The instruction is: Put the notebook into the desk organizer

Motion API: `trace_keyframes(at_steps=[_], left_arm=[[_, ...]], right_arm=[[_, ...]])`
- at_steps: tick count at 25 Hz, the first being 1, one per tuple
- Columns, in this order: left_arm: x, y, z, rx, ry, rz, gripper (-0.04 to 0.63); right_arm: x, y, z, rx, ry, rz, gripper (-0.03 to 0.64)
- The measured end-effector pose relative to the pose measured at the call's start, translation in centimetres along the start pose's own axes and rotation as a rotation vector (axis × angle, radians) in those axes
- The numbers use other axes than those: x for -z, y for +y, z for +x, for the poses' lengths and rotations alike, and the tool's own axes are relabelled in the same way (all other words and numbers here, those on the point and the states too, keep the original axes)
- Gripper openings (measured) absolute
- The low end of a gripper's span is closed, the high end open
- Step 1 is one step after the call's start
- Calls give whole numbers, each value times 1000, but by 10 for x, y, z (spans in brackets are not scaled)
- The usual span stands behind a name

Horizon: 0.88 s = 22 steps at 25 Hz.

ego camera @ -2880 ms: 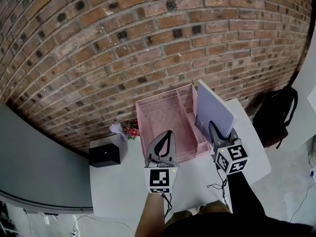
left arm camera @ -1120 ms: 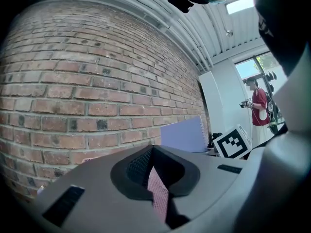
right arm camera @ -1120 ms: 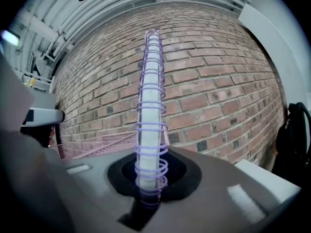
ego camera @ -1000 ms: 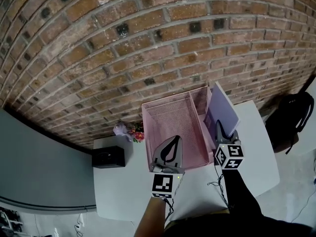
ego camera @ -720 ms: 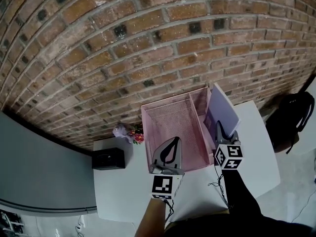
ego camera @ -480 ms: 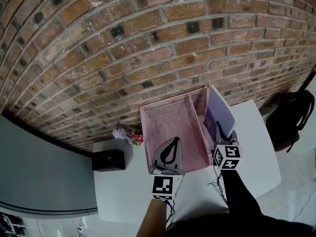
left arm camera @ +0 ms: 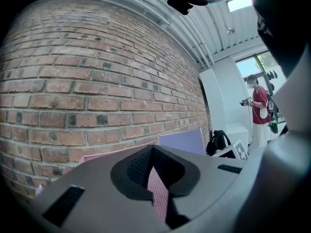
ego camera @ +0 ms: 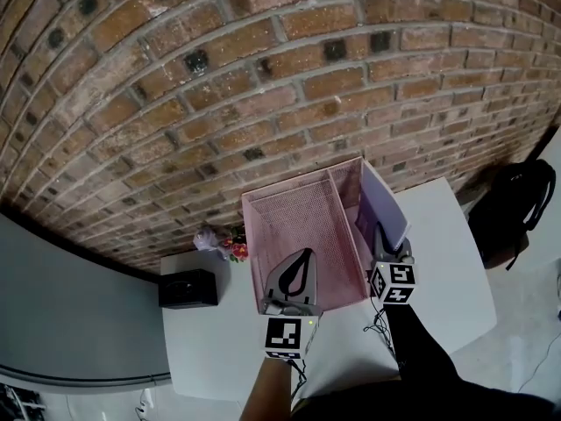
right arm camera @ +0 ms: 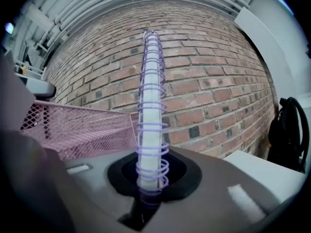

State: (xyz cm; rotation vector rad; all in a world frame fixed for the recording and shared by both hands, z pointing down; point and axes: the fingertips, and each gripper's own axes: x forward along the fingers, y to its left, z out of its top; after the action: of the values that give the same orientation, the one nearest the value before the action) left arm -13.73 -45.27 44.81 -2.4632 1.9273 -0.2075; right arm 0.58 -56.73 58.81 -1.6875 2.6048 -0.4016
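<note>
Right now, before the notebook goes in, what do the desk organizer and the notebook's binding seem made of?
The desk organizer is likely metal mesh with a matte pink coating, going by its open diamond lattice. The notebook has a smooth lilac cover, plastic or coated card, I cannot tell which. Its spiral binding is a thin glossy purple coil, coated wire or plastic.

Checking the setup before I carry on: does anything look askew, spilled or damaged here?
Nothing looks spilled or damaged. Only the notebook is unusual: it stands on edge at the right side of the pink organizer, held by its spiral in the right gripper. The left gripper clamps the organizer's near mesh wall.
</note>
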Motion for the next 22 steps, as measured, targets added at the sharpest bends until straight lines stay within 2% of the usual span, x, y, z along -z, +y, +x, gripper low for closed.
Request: trace_keyframes(at_steps=[12,15,22], left_arm=[[2,5,1,-13,7,14,8],[1,3,2,-10,7,17,8],[0,-1,2,-1,6,27,8]], right_arm=[[6,3,1,9,-39,-129,32],[3,2,1,24,-34,-120,61],[2,1,-4,8,-20,-131,63]])
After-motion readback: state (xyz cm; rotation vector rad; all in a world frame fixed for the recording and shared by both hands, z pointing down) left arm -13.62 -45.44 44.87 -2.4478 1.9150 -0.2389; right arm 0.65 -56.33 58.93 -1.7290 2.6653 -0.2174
